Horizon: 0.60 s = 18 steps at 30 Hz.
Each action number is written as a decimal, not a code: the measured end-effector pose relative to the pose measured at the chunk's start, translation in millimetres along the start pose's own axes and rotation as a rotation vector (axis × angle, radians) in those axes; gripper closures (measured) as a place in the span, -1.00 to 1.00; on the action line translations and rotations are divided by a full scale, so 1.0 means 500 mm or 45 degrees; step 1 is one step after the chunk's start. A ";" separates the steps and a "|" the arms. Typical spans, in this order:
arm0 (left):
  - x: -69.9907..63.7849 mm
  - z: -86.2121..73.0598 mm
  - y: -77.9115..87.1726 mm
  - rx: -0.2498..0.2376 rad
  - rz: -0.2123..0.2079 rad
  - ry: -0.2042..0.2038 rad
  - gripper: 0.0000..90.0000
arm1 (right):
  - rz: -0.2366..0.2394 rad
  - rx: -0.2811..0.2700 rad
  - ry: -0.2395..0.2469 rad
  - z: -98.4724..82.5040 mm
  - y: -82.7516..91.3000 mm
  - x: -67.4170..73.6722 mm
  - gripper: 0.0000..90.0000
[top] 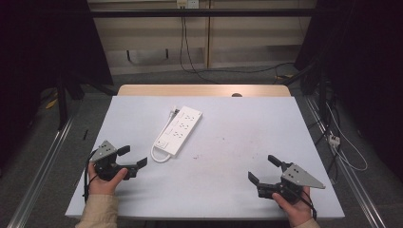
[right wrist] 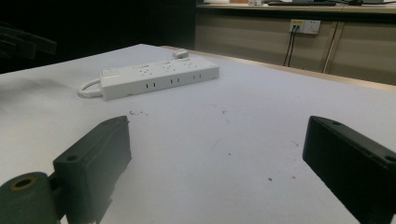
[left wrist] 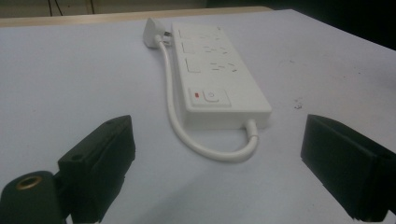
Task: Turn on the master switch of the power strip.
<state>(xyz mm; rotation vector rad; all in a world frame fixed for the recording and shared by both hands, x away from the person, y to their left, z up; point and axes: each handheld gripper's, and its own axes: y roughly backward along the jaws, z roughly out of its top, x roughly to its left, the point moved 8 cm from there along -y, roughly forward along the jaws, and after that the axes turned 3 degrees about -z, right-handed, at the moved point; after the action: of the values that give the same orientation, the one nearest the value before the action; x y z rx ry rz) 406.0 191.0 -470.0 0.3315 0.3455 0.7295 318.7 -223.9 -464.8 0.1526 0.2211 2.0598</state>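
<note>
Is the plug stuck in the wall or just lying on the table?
Lying on the table. The plug rests beside the power strip, its short cord looping back to the strip.

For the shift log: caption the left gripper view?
Open left gripper facing white power strip, its cord looped toward the jaws.

A power strip lies flat on the table, left of the middle and nearer the far edge than the near one, set at a slant. Its cable loops out of the near end and runs back along its left side to a plug that seems to rest against the far end. The left gripper sits near the table's near-left corner, just in front of the strip. The right gripper sits near the near-right corner, well apart from the strip.
</note>
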 end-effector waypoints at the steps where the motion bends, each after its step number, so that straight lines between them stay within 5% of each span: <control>1: 0.001 -0.001 0.001 0.003 0.001 -0.003 -0.78 | -0.002 0.001 0.001 0.000 0.000 0.000 -0.83; 18: 0.015 -0.014 0.018 0.009 0.024 -0.008 -0.79 | -0.001 0.002 0.000 -0.001 0.000 0.000 -0.83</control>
<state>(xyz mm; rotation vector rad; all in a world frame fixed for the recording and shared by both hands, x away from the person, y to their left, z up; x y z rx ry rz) 403.1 203.6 -474.0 0.3443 0.3398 0.7460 318.6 -223.9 -465.1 0.1535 0.2230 2.0585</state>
